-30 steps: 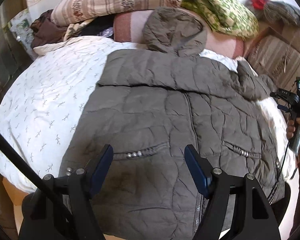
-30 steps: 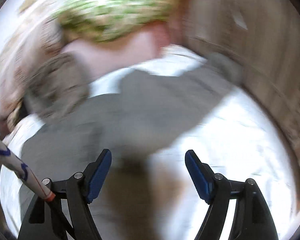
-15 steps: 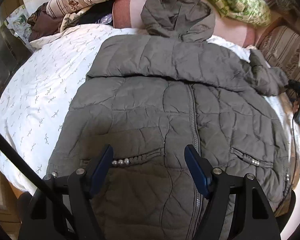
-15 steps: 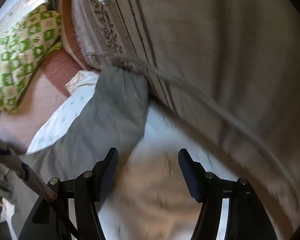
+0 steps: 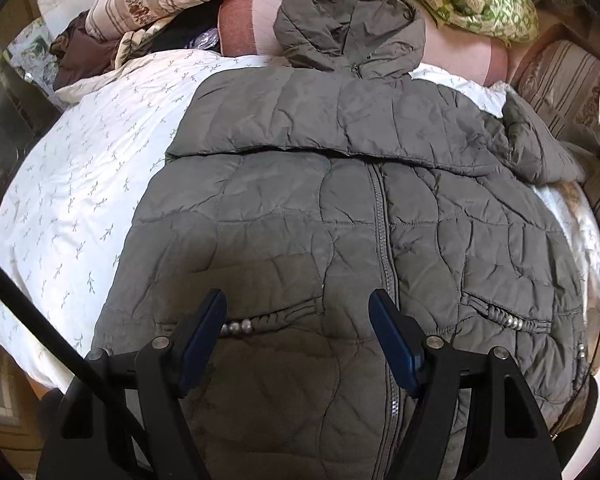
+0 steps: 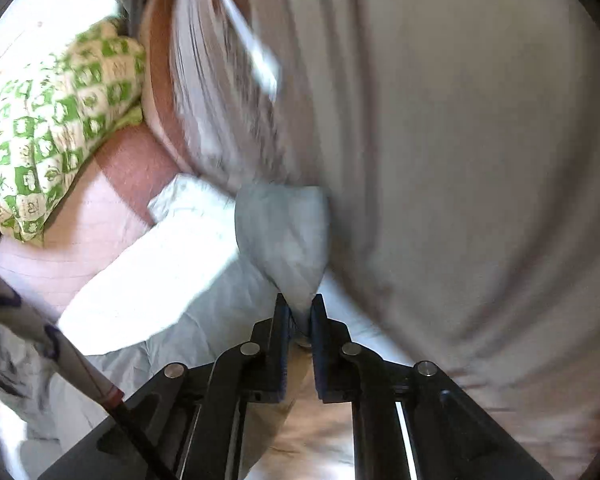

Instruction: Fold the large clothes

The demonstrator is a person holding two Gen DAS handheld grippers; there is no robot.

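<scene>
Your right gripper (image 6: 300,312) has swung to the sleeve (image 6: 284,236) and clamped its cuff; left gripper (image 5: 296,320) apart over the jacket (image 5: 340,240), folding barely begun

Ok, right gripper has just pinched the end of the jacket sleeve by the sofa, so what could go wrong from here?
1. The right gripper holds only the tip of the sleeve, so the puffy fabric may slip out when pulled.
2. The sleeve lies against the striped sofa side and could drag on it.
3. The left gripper is open above the jacket, pinning nothing, so pulling may shift the whole coat on the white sheet.
</scene>
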